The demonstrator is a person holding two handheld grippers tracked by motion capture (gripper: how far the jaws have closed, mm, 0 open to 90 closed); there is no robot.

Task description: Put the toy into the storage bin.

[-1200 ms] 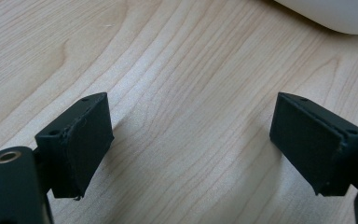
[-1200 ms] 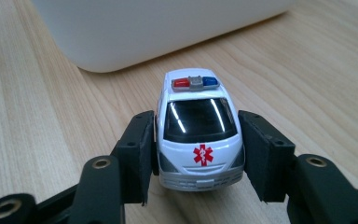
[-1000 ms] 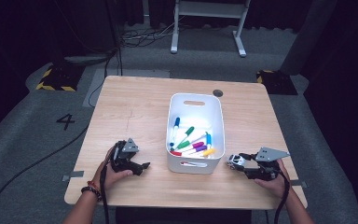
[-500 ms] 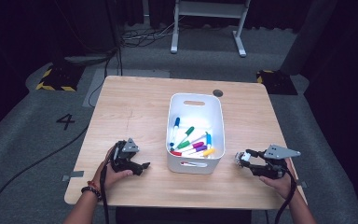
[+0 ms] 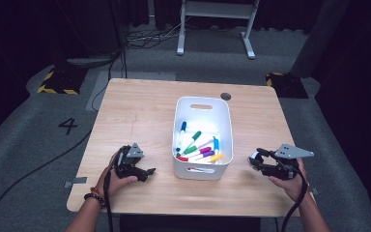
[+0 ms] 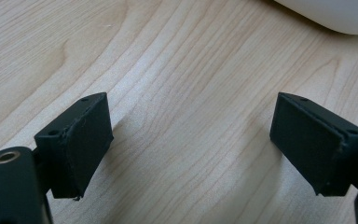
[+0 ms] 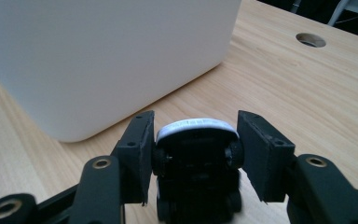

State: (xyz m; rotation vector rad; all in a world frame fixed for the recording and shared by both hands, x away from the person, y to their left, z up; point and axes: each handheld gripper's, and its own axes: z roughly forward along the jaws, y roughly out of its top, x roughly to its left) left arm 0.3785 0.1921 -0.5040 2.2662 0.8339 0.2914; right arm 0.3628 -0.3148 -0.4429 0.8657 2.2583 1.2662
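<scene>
Between the pads of the right gripper (image 7: 193,154), a small black toy car with a white roof (image 7: 196,161) is clamped, just before the white plastic bin (image 7: 102,56). The left gripper (image 6: 191,144) is held apart over the light wooden table (image 6: 177,70), with nothing between its pads.

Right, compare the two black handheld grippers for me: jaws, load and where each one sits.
The left gripper has wide-open jaws with bare wooden table between them; the right gripper is closed on a small black-and-white toy car. The left sits left of the white plastic bin, the right on its other side. Both are held low over the table.
</scene>
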